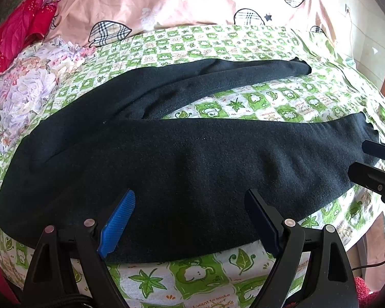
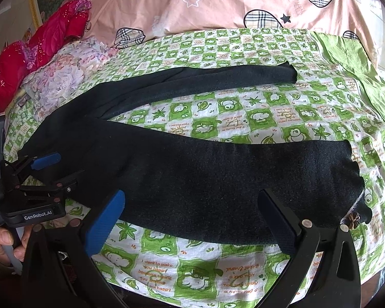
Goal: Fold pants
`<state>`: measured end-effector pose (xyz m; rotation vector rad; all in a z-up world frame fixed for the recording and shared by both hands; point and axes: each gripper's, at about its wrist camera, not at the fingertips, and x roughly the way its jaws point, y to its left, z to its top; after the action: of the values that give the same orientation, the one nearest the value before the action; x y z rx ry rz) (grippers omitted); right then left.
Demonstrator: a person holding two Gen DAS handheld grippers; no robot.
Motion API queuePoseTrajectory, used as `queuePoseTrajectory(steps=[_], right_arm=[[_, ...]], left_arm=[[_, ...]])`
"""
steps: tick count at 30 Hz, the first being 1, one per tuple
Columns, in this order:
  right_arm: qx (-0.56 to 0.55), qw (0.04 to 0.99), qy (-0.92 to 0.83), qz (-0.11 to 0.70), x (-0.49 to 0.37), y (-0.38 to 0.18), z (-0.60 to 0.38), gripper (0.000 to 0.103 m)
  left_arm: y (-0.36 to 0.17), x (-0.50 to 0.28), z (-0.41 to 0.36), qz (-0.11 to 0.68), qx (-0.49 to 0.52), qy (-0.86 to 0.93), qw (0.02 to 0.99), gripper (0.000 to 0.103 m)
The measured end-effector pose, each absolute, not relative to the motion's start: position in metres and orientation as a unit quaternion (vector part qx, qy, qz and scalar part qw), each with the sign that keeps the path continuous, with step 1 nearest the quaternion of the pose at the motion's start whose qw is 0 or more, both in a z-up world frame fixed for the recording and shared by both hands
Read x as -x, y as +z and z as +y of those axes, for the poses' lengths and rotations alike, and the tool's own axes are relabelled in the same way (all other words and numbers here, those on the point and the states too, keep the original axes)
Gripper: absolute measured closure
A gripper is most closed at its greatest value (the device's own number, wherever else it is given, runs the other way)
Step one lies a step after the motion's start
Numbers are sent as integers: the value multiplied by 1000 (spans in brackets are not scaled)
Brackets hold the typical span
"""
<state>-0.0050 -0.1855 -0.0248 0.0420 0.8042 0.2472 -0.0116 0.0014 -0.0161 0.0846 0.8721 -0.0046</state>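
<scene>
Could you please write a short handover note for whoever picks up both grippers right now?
Left gripper: open, holding nothing, over the near edge of the black pants toward the waist end.
Right gripper: open, holding nothing, over the near leg by its cuff.
The pants lie spread on the green patterned sheet, legs apart in a V, far leg toward the pink quilt.
Done: nothing folded.
Left: bring one leg onto the other, then fold lengthwise.

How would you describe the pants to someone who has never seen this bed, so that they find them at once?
Start from the bed covered by the green-and-white checked sheet with leaf and cartoon prints. Across its middle lie the black pants, their two legs spread apart in a V. They are the only plain dark item; the floral fabric and the red cloth nearby are bright and patterned.
</scene>
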Motion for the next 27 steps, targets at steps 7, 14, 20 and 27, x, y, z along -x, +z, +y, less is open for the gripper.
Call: queuePoseTrajectory(steps=[7, 14, 20, 27], right_arm=[[-25, 911, 129, 391, 4, -16, -192, 0], [-73, 893, 163, 414, -6, -20, -203, 0], [-166, 871, 226, 403, -23, -12, -220, 0], [-193, 874, 201, 398, -78, 18, -263, 4]], left_arm=[[-10, 2, 0, 426, -39, -10, 904, 15], [-10, -7, 0, 436, -40, -18, 899, 15], [-6, -22, 3, 446, -37, -28, 894, 15], [11, -64, 6, 448, -39, -45, 892, 15]])
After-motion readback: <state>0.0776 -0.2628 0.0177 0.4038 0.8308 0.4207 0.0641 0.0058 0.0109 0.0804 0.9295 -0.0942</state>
